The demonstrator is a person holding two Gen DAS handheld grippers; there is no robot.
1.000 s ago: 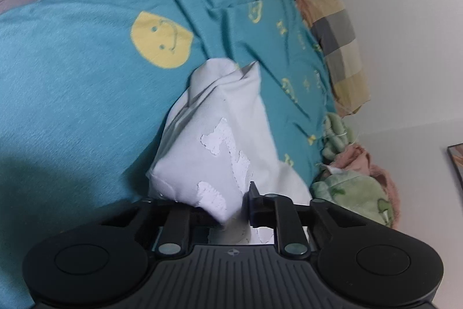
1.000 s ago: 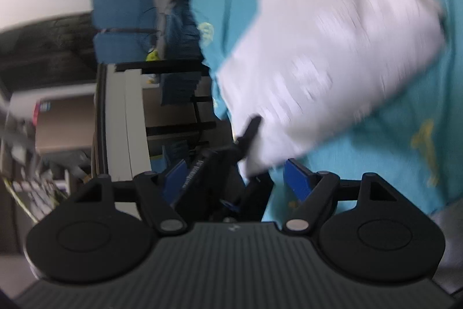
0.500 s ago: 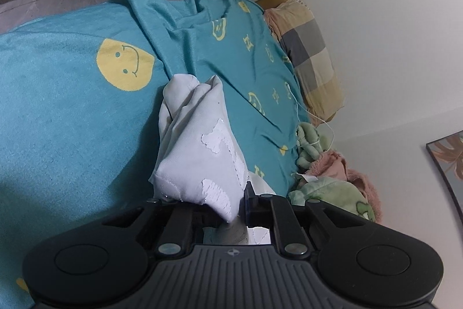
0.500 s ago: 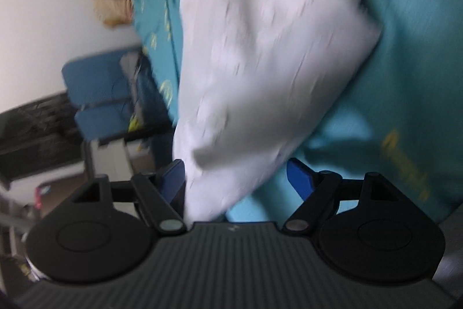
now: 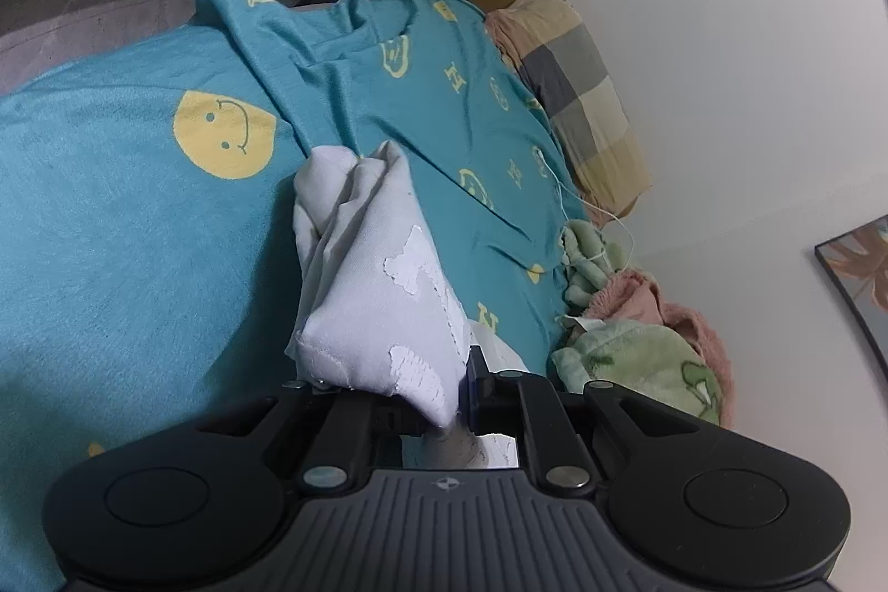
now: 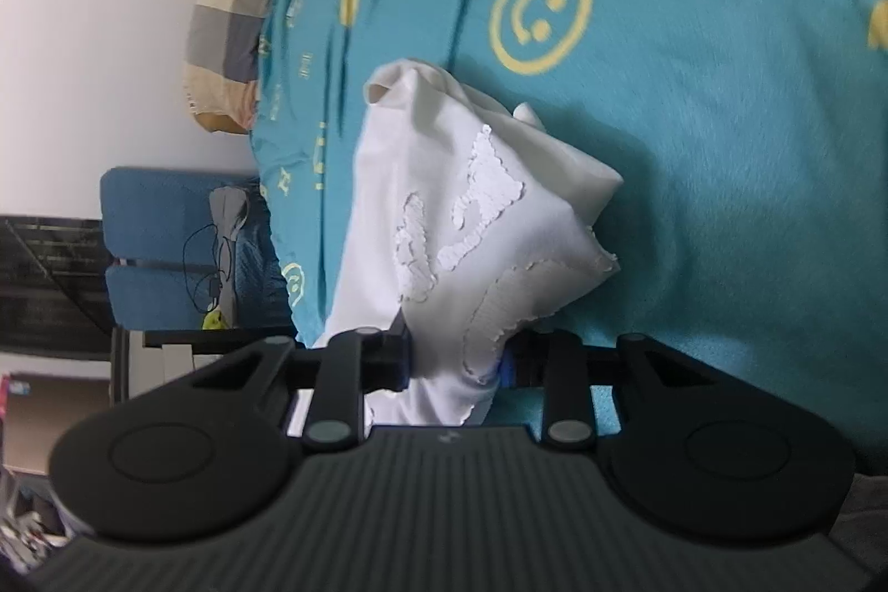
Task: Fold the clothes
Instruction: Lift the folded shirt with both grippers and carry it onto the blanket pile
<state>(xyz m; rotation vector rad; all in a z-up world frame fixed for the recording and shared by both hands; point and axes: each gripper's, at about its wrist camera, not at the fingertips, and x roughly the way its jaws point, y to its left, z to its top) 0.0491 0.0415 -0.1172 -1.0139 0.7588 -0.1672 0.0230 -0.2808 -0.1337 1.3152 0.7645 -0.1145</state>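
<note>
In the left wrist view, the left gripper (image 5: pixel 444 403) is clamped on the near end of a white garment (image 5: pixel 383 292). The garment is bunched and hangs over a teal bedsheet (image 5: pixel 111 231) with yellow smiley faces. At the far right of the bed lies a checked pillow (image 5: pixel 577 92), and nearer a green and pink blanket (image 5: pixel 638 342).

In the right wrist view, the right gripper (image 6: pixel 455 359) is also closed on the white garment (image 6: pixel 460 203), which shows raised white patches. The teal bedsheet (image 6: pixel 721 148) is behind it. A blue chair (image 6: pixel 166 248) stands at the left.
</note>
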